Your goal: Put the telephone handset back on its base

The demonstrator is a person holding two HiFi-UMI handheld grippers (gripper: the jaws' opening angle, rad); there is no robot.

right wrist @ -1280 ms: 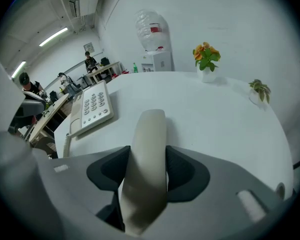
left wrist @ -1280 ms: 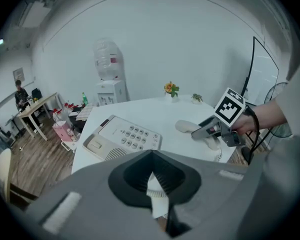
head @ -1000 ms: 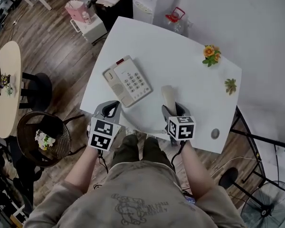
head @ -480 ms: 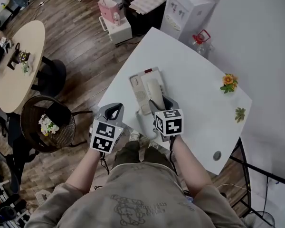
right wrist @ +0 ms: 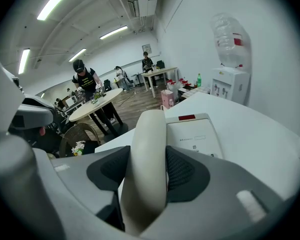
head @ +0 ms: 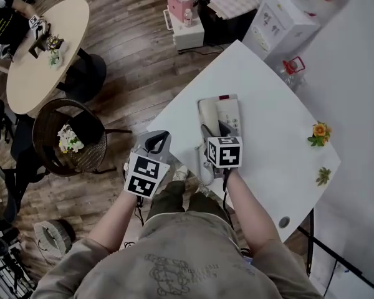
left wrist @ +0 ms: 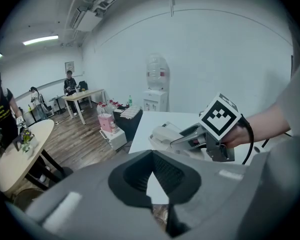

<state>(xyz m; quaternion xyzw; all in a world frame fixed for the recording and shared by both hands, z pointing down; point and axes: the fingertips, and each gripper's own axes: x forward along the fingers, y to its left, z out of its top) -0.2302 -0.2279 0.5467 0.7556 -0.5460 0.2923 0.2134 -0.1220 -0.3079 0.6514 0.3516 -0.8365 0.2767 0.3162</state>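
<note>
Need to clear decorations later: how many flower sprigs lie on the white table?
2: an orange flower by the right edge, and a pale leafy sprig just nearer the person. Nothing suggests hidden ones.

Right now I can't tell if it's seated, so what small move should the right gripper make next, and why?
Probably ease the handset straight down onto the base. The right gripper is shut on it, it lies along the base's left side, and contact isn't clear.
</note>
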